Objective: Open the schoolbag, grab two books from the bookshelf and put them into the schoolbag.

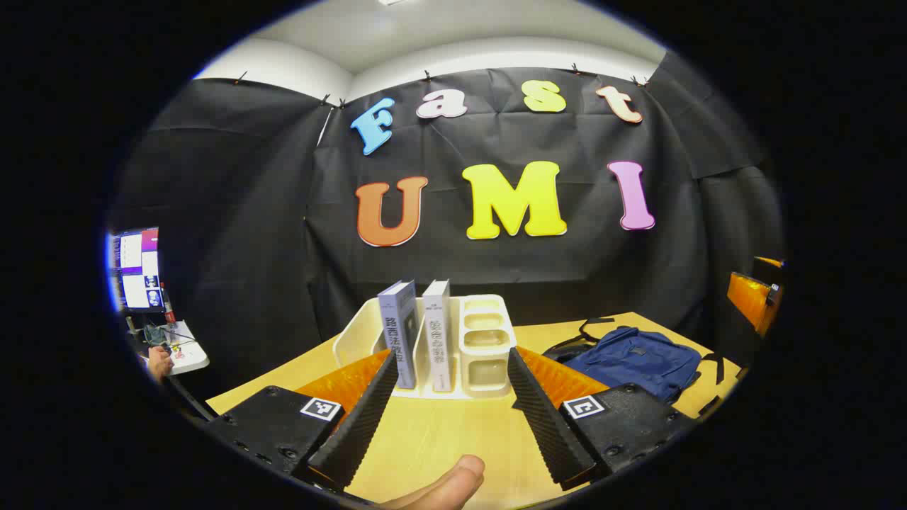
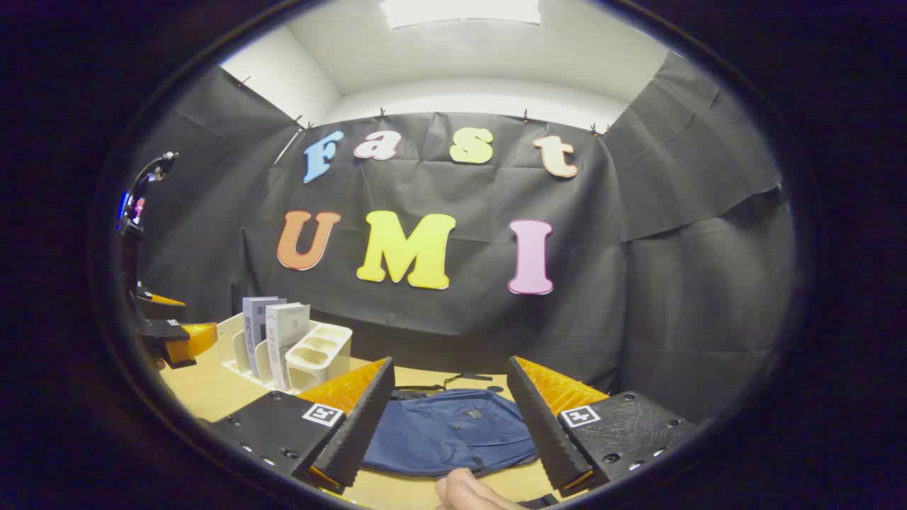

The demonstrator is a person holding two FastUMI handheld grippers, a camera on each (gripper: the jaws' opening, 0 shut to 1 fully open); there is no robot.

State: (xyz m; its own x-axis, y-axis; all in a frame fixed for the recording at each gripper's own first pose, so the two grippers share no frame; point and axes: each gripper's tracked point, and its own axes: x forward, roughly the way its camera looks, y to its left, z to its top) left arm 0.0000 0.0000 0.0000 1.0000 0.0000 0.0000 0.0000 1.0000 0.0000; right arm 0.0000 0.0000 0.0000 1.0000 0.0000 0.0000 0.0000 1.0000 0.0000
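Observation:
A white bookshelf (image 1: 361, 329) stands on the wooden table (image 1: 439, 439), holding two upright books, a grey-blue one (image 1: 401, 333) and a paler one (image 1: 439, 336). My left gripper (image 1: 451, 354) is open just in front of them, touching nothing. The blue schoolbag (image 1: 638, 361) lies flat to the right, its straps trailing behind it. In the right gripper view, my right gripper (image 2: 450, 363) hangs open above the schoolbag (image 2: 453, 432), whose zip looks closed. The bookshelf (image 2: 234, 340) with both books (image 2: 283, 333) stands at the left there, and the left gripper (image 2: 173, 336) beyond it.
The shelf's right side has small empty compartments (image 1: 485, 340). A monitor (image 1: 136, 269) and a small white side table (image 1: 184, 358) stand off to the left, with a person's hand (image 1: 159, 363) there. A thumb (image 1: 446, 482) shows under the left gripper.

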